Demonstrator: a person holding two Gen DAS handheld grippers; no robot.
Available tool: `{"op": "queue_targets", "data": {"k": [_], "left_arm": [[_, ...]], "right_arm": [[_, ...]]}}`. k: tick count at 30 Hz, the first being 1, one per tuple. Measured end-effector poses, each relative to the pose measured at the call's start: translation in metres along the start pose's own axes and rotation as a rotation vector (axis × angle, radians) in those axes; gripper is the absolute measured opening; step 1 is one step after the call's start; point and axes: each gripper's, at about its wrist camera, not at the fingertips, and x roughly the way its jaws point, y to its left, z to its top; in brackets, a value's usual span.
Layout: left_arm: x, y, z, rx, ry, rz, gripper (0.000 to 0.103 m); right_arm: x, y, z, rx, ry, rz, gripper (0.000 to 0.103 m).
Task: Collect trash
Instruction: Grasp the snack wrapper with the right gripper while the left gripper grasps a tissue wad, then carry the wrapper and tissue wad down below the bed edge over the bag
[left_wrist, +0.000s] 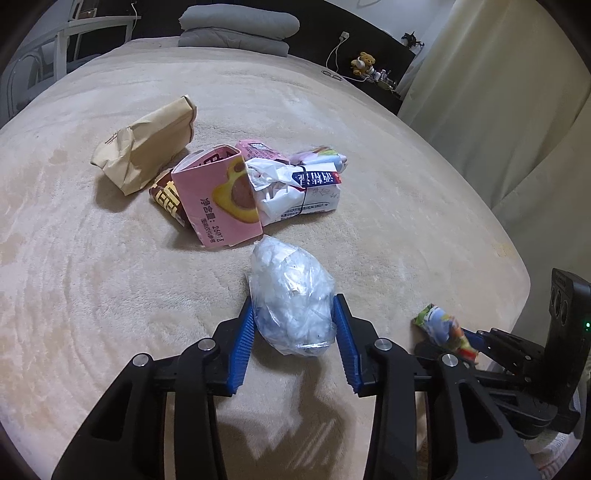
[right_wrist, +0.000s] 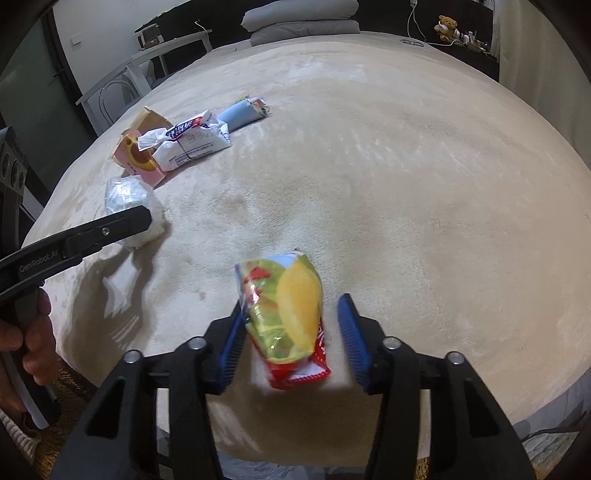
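Note:
A crumpled clear plastic bag (left_wrist: 291, 299) lies on the beige bed between the blue pads of my left gripper (left_wrist: 293, 314); both pads touch its sides. It also shows in the right wrist view (right_wrist: 129, 195). A yellow and red snack wrapper (right_wrist: 286, 314) lies between the pads of my right gripper (right_wrist: 293, 314); the left pad touches it and a gap stays at the right pad. Farther on the bed is a pile: a brown paper bag (left_wrist: 147, 147), a pink carton (left_wrist: 218, 195) and a white wrapper (left_wrist: 295, 192).
The bed (left_wrist: 369, 122) ends close on the right, beside cream curtains (left_wrist: 498, 92). Folded grey bedding (left_wrist: 236, 27) lies at the far end. A white chair (right_wrist: 122, 85) stands left of the bed. A teddy bear (left_wrist: 364, 62) and cables sit on a dark shelf.

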Motion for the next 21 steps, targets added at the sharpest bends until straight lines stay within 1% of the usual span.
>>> {"op": "queue_targets", "data": {"k": [1, 4, 10, 15, 21], "left_arm": [[-0.001, -0.001, -0.001, 0.002, -0.003, -0.001, 0.039], [-0.008, -0.002, -0.003, 0.008, -0.015, -0.011, 0.039], [-0.023, -0.007, -0.009, 0.023, -0.042, -0.015, 0.039], [-0.039, -0.005, -0.016, 0.015, -0.067, -0.024, 0.039], [-0.064, -0.008, -0.029, 0.023, -0.109, -0.042, 0.039]], "right_arm": [[0.001, -0.003, 0.001, 0.003, 0.000, -0.016, 0.023], [-0.001, -0.012, 0.002, 0.039, 0.005, 0.015, 0.022], [-0.009, -0.013, 0.002, 0.041, -0.015, 0.031, 0.021], [-0.021, -0.010, 0.000, 0.043, -0.049, 0.067, 0.021], [-0.039, 0.002, -0.005, 0.022, -0.102, 0.115, 0.021]]}}
